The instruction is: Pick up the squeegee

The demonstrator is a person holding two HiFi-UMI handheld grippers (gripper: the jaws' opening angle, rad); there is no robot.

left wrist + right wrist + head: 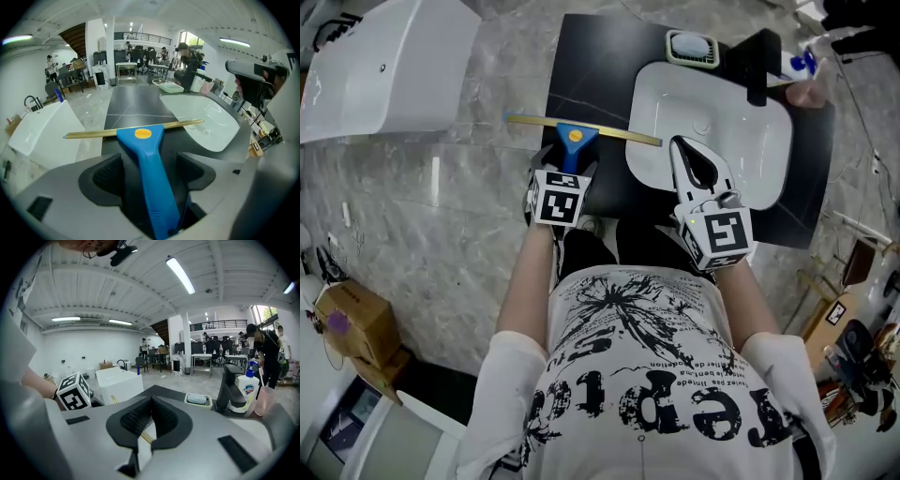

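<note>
Clamping the left gripper (569, 161) (150, 159) on the blue plastic handle of a squeegee with a long brass-coloured blade (574, 136) (140, 136), one pad against each side of the handle. Holding that squeegee over the near left part of a black stone countertop (591, 75) (131, 103), handle towards the person, blade crosswise at the far end, right tip reaching the rim of a white ceramic basin (741, 131) (211, 126). Cannot tell whether lifted clear of the counter or resting on it.

Over on the right, hovering the right gripper (678, 142) (151, 401) above the near left part of the basin, clenched tip to tip on nothing at all, just beside the blade's right tip.

At the far side of the basin: a black boxy tap (757, 66) (229, 387), a pale rectangular soap dish (692, 47) (199, 400) to its left, a white pump bottle with a blue top (802, 64) (247, 385) and a translucent pink cup (265, 399) to its right.

Well off to the far left, on grey marble floor (441, 187), a white rectangular tub (384, 66) (37, 126) (119, 380).
</note>
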